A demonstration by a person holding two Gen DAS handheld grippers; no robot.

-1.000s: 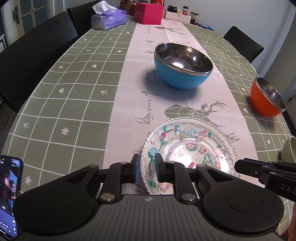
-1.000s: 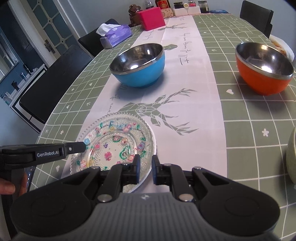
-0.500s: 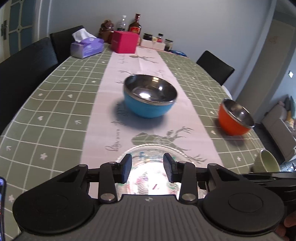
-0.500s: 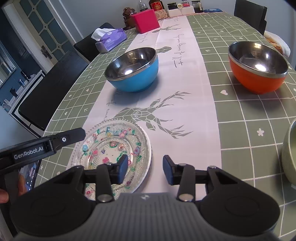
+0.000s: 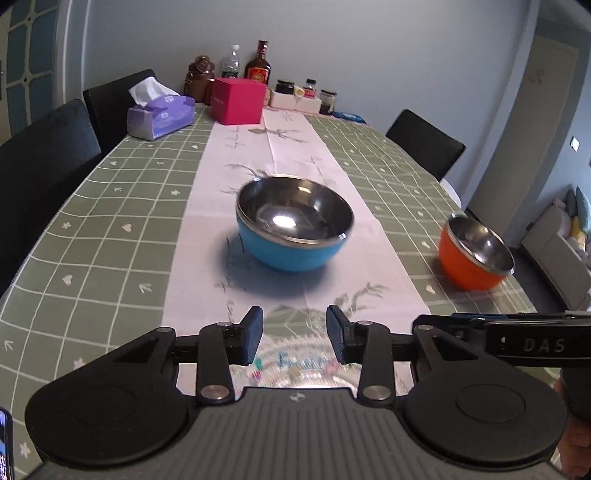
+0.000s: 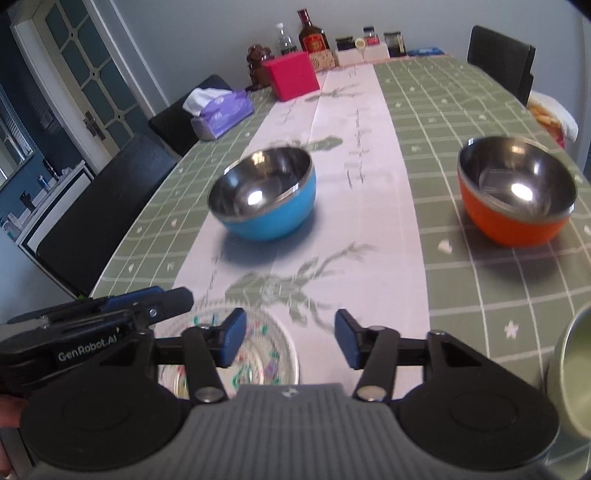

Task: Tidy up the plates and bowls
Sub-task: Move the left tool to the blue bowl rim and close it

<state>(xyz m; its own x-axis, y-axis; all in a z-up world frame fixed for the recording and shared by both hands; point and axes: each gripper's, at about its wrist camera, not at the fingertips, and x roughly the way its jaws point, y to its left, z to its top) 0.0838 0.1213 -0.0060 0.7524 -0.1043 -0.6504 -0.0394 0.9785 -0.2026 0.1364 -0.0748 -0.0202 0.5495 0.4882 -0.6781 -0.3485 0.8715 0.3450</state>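
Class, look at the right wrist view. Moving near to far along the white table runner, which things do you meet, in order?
Glass plate → blue bowl → pink box → dark liquor bottle at the far wall.

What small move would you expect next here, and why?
Probably the left gripper reaching forward to the blue bowl. Both grippers are open with nothing between their pads, their jaws having just been opening, and the glass plate lies flat on the table runner. The right gripper faces the orange bowl.
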